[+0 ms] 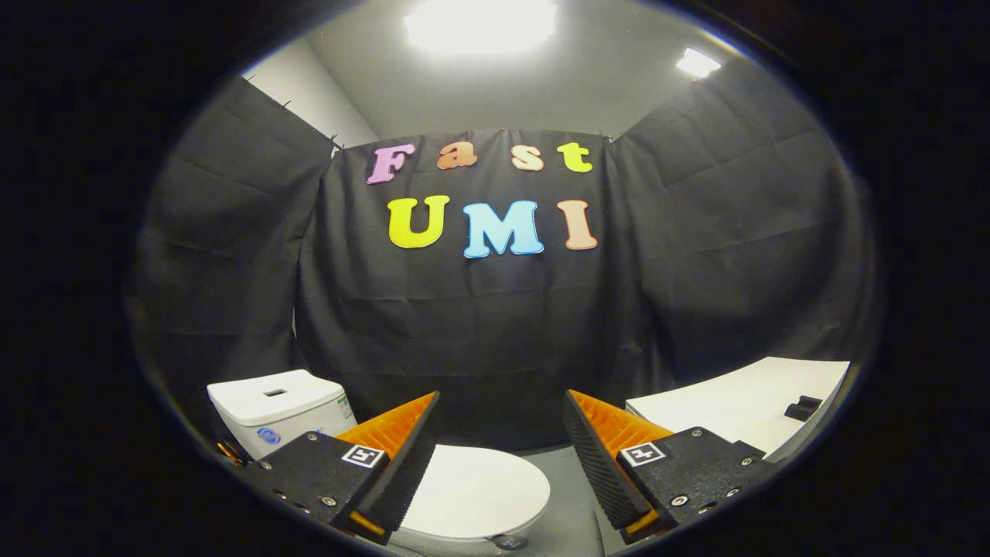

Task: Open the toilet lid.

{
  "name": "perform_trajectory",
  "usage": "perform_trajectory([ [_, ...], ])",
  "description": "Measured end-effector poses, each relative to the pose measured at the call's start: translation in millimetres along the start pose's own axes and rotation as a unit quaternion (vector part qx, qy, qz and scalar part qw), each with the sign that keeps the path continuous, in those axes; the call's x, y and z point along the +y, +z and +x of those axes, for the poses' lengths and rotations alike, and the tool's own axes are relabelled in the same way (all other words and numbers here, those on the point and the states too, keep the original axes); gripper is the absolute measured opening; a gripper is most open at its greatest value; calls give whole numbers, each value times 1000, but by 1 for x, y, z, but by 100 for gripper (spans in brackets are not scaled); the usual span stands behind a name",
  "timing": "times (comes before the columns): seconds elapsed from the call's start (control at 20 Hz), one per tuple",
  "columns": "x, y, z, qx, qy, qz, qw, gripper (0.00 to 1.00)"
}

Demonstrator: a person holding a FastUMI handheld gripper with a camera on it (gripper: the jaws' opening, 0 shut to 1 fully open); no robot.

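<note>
A white toilet stands low ahead of me, its lid [473, 489] lying flat and closed over the bowl. The white tank [278, 406] rises behind my left finger, with a small dark slot on its top. My gripper [501, 414] hovers above the toilet with its fingers wide apart and nothing between them. The left finger [406, 456] overlaps the lid's left side in the view, while the right finger [592, 456] stands to the right of the lid, over the grey floor. I see no contact with the lid.
A white table [742, 406] stands to the right beyond my right finger, with a small dark object [803, 406] on it. Black cloth walls close the booth on three sides. Grey floor [568, 495] shows between the toilet and the table.
</note>
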State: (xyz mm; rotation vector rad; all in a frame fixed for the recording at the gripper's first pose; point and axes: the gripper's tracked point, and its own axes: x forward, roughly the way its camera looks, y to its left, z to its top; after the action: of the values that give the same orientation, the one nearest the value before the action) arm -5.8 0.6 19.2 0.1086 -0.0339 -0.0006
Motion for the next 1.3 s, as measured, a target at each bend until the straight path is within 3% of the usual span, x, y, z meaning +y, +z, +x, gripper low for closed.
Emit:
perform_trajectory([
  [0.3,10,-2,8,-8,3,82,997,94],
  [0.65,17,-47,10,24,-30,164,986,95],
  [0.85,20,-78,9,42,-49,218,974,95],
  [1.0,33,-114,6,73,-41,259,962,96],
  [1.3,35,-182,-2,100,-79,334,934,95],
])
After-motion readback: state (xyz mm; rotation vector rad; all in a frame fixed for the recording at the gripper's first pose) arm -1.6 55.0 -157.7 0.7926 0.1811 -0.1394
